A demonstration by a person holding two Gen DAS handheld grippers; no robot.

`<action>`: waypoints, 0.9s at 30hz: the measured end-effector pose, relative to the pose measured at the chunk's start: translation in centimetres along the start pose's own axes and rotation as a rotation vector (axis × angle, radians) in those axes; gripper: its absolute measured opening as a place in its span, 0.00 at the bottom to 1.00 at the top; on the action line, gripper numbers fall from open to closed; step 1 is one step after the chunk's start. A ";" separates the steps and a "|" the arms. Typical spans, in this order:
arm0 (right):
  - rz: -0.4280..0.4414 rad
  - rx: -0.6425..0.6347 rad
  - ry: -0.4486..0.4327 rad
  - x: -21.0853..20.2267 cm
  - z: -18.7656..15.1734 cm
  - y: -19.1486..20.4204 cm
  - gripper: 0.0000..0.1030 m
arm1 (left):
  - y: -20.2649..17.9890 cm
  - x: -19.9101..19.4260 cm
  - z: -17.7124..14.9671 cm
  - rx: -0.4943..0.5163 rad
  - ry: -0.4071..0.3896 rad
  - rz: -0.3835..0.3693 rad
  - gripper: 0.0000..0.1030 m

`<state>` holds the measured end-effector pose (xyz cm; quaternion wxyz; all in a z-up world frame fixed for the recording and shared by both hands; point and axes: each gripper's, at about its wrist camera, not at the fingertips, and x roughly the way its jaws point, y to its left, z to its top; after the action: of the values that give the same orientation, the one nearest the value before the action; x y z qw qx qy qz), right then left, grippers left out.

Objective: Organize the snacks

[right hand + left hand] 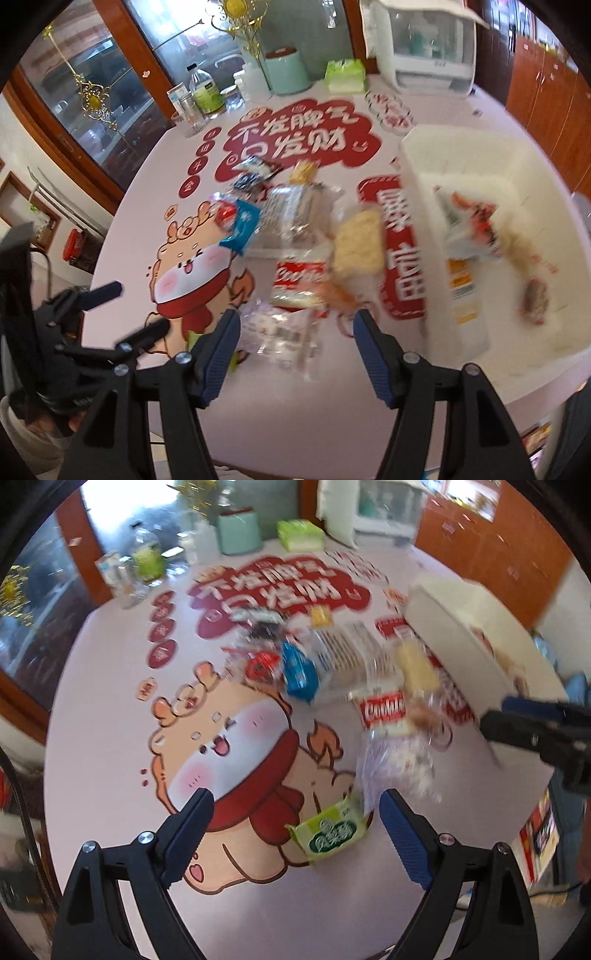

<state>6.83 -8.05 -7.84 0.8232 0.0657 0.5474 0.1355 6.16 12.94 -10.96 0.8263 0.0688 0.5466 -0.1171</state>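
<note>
Both wrist views looked steeply down from close above the table (pixel 110 768), each past its own gripper's fingers at the frame's bottom. They shared the snack pile (pixel 332 672) at centre and the white bin (pixel 461 177) at right.

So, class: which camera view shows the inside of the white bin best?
The right wrist view: the white bin opens toward the camera, showing snack packets inside. The left wrist view shows only its outer wall and rim, partly behind the right gripper.
</note>
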 end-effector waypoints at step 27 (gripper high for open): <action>-0.059 -0.831 0.029 9.9 -4.0 6.7 0.65 | -1.9 8.5 -3.1 0.337 0.156 -0.156 0.86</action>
<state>5.76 1.07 -16.44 0.7756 -0.2897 0.4593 0.3218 6.10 10.81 -20.00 0.7468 0.1724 0.5853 -0.2646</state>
